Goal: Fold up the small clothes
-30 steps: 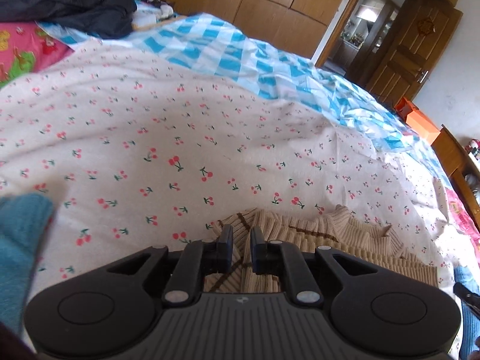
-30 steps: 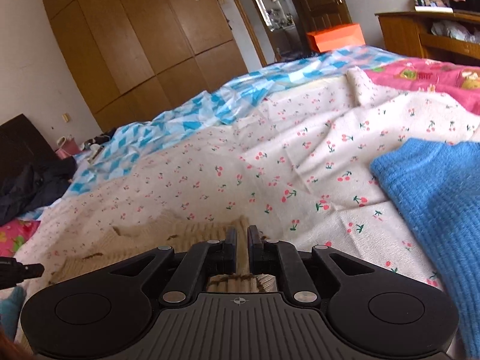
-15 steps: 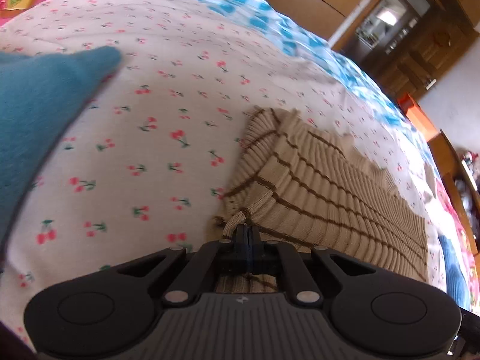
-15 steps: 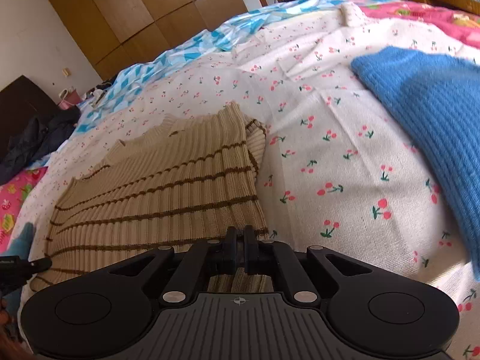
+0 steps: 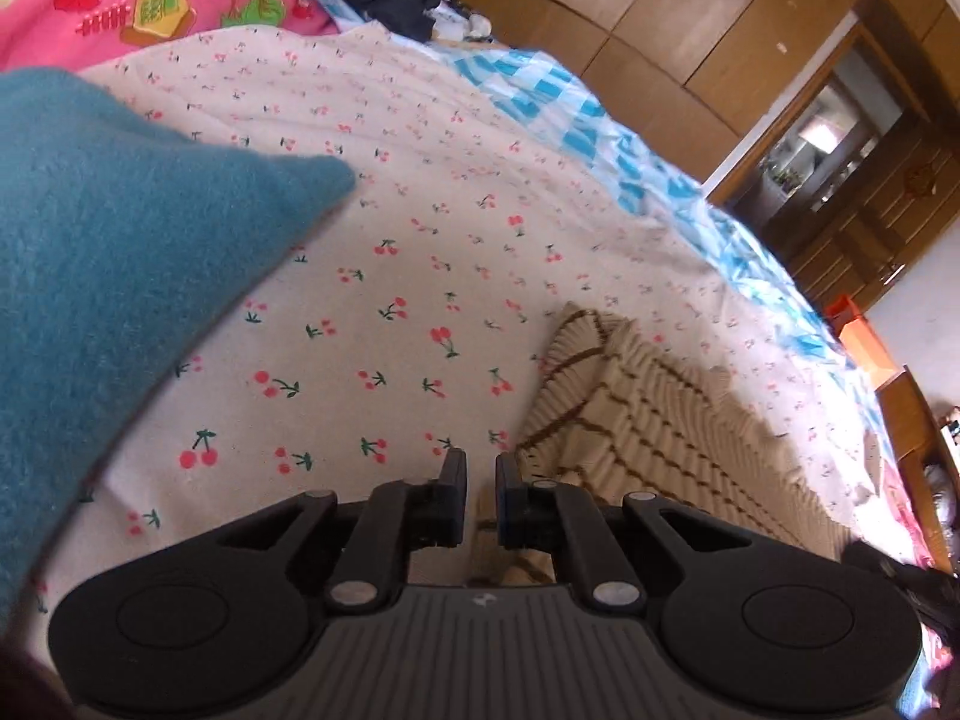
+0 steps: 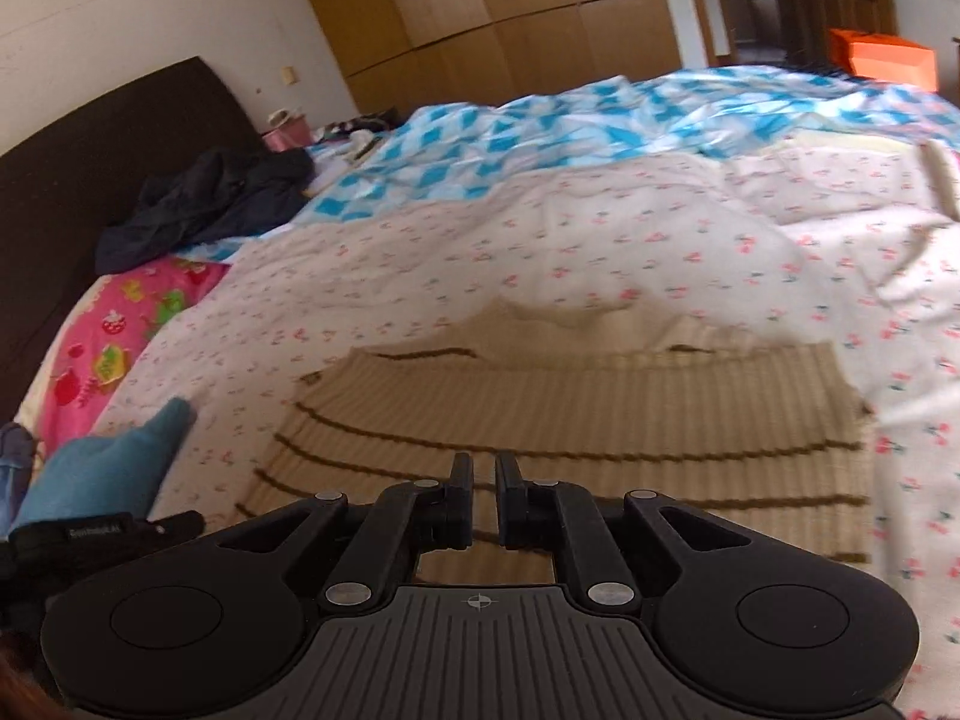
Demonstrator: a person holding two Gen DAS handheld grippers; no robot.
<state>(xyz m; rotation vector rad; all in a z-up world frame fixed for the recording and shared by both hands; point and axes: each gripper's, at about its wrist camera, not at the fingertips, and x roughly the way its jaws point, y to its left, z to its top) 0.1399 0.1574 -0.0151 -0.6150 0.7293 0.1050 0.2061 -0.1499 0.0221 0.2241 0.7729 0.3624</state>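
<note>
Left gripper (image 5: 480,468) angled downward, jaws slightly apart (nothing between), right gripper (image 6: 483,471) likewise

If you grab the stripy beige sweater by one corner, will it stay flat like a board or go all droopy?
Probably droopy. The beige striped sweater is soft ribbed knit lying limp on the bedspread, and its edge already curls over itself. It looks thin, so likely light. The ribs should grip rather than slip.

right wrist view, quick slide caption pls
Right gripper above a beige striped knit top lying flat on a cherry-print bedsheet.

Cherry-print sheet (image 5: 420,276), wooden wardrobe (image 6: 510,6)
</note>
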